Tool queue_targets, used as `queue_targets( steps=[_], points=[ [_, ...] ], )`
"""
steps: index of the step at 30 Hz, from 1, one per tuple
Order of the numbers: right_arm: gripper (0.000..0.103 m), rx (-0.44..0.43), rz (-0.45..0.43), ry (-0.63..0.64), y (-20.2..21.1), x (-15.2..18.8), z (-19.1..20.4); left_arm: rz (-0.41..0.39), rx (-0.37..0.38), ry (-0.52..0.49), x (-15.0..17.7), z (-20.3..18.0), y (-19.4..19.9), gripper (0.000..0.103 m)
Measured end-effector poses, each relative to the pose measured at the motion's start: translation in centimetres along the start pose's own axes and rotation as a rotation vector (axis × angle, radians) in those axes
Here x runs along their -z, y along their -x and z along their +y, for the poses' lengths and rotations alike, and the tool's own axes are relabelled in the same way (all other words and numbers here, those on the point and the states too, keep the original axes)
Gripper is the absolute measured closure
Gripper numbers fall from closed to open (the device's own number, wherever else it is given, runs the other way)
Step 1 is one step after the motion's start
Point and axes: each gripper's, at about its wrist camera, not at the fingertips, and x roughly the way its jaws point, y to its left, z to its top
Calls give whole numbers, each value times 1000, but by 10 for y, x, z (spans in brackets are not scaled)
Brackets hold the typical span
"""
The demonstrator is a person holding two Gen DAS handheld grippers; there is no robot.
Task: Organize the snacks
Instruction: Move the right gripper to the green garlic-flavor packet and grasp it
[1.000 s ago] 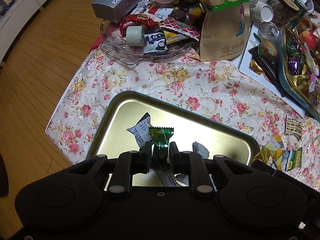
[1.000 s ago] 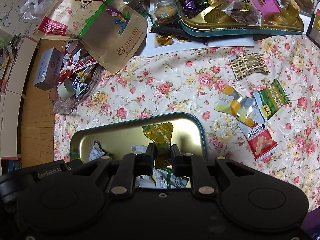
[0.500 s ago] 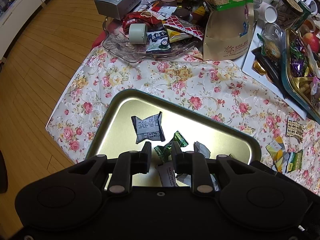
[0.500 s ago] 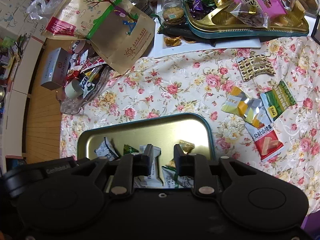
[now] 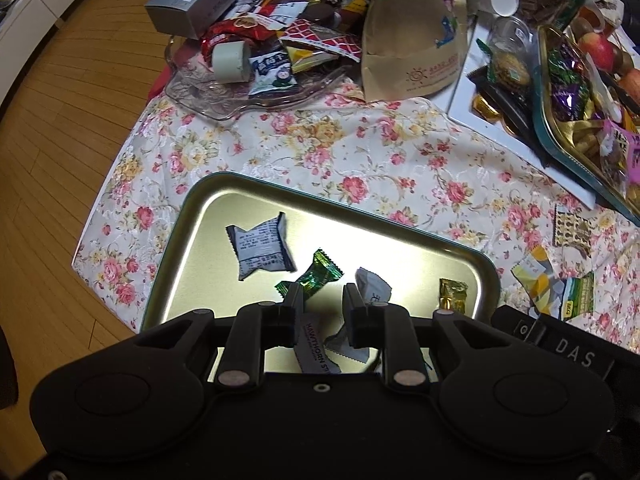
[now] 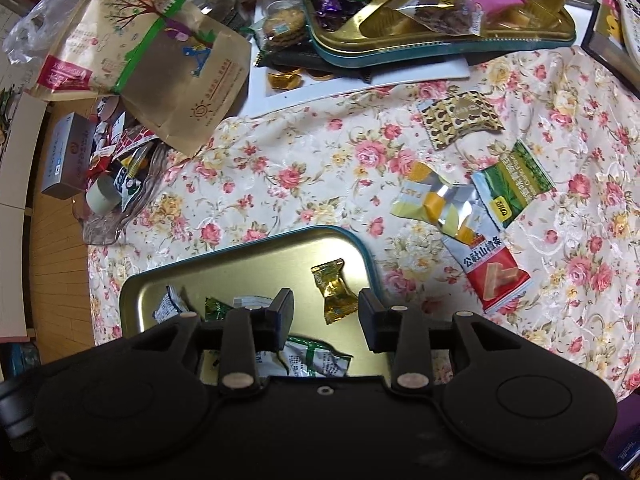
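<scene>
The left gripper (image 5: 322,300) hung over the near edge of a gold tin tray (image 5: 208,216), its jaws apart with nothing between them. On the tray a grey-white printed packet (image 5: 262,250) lay toward 10 o'clock; a green foil candy (image 5: 316,276) lay just ahead of the left jaw, a grey wrapped sweet (image 5: 372,288) just ahead of the right jaw, and a gold foil candy (image 5: 452,294) sat at 3 o'clock near the rim. The tray rested on a table under a floral cloth (image 5: 320,148). At 12 o'clock stood a brown paper pouch (image 5: 412,48); at 11 o'clock a clear glass dish (image 5: 224,96) held assorted snacks.
</scene>
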Motion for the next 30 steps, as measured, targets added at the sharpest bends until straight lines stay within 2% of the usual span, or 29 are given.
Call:
queue_targets(
  steps=[7, 20, 30],
  points=[
    [65, 0, 10, -52, 2, -10, -21, 2, 19, -31, 3, -17, 0, 72],
    [65, 23, -32, -215, 19, -39, -81, 2, 37, -100, 8, -55, 0, 72],
    [65, 53, -49, -290, 25, -49, -108, 1, 62, -134, 10, -82, 3, 72]
  ],
)
